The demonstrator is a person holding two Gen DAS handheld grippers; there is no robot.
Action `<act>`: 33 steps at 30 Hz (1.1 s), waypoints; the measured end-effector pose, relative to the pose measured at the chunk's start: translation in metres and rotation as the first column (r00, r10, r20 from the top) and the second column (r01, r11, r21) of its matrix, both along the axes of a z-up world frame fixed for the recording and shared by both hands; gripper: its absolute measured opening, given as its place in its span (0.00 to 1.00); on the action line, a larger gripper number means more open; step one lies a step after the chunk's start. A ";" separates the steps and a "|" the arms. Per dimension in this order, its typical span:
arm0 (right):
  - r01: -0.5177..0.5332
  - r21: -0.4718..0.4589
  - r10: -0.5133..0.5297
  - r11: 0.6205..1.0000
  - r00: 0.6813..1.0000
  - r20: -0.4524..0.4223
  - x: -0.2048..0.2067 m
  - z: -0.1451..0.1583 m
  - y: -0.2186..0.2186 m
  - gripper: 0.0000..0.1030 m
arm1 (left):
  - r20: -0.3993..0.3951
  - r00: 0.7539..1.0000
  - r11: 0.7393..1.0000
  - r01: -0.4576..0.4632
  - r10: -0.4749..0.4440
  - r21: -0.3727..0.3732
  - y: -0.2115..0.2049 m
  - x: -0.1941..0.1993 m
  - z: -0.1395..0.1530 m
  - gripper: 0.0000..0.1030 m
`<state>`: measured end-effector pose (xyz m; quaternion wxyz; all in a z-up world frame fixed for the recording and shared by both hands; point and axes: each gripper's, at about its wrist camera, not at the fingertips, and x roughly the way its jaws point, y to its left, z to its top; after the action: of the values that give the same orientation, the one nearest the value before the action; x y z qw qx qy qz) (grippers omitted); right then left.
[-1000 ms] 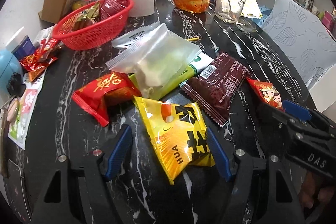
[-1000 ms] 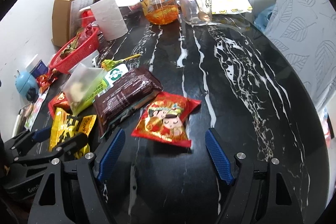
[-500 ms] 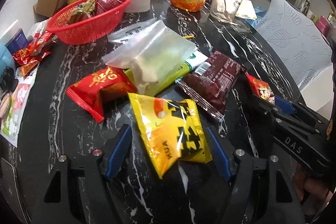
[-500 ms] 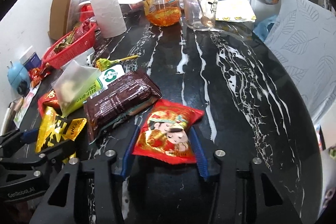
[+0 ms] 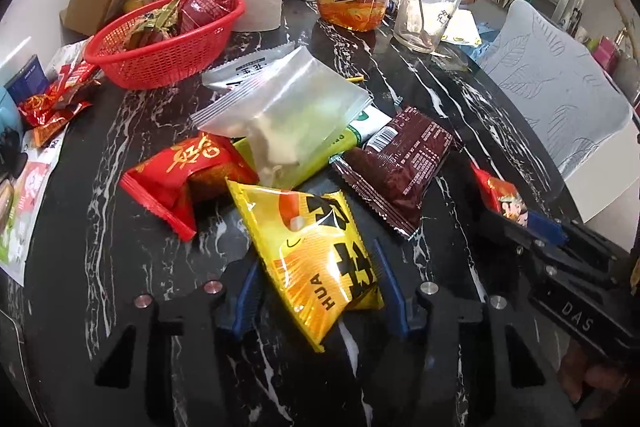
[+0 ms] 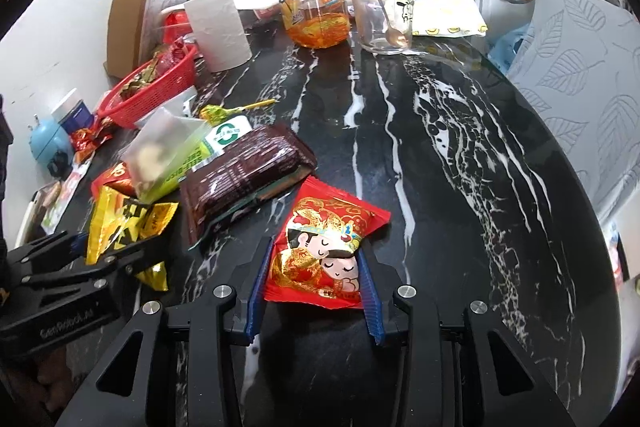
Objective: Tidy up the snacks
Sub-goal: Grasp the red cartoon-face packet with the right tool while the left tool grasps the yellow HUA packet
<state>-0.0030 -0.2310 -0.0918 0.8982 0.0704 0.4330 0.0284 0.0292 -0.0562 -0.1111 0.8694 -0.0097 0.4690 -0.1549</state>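
The left gripper [image 5: 318, 297] had just squeezed in on the yellow snack bag [image 5: 314, 247] on the black table [image 6: 460, 155]. The right gripper [image 6: 314, 301] was pinching the red snack bag [image 6: 326, 253] there too. Both should be lifted slowly and carried to the red basket [image 5: 168, 57].

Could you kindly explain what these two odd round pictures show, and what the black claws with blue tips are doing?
There is no robot: a person holds a two-finger gripper in each hand, each with a fisheye camera looking along its fingers. One picture is from the left gripper, whose jaws have just been closing onto a yellow snack packet. The other is from the right gripper, clamped on a red cartoon packet. Both packets lie on a black marble table, alongside a brown packet, a clear bag and a red basket already holding snacks.
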 end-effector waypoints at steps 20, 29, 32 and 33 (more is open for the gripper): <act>-0.161 0.073 0.161 0.984 0.987 0.002 -0.014 0.009 0.047 0.38 | 0.103 0.995 1.000 -0.003 0.006 -0.030 0.030 -0.032 0.034 0.33; -0.223 0.065 0.221 0.973 0.975 0.038 -0.010 0.025 0.070 0.38 | 0.188 0.982 1.000 -0.024 0.027 -0.015 0.047 -0.034 0.057 0.33; -0.239 0.067 0.236 0.969 0.971 0.049 -0.006 0.031 0.076 0.38 | 0.206 0.978 0.999 -0.029 0.034 -0.027 0.053 -0.031 0.064 0.33; -0.245 0.069 0.242 0.967 0.969 0.056 -0.004 0.035 0.079 0.38 | 0.214 0.976 0.999 -0.033 0.040 -0.035 0.055 -0.029 0.067 0.33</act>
<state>-0.0074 -0.1523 -0.0572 0.8946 0.0500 0.4156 0.1566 0.0003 -0.0013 -0.0437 0.9173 -0.0152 0.3699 -0.1465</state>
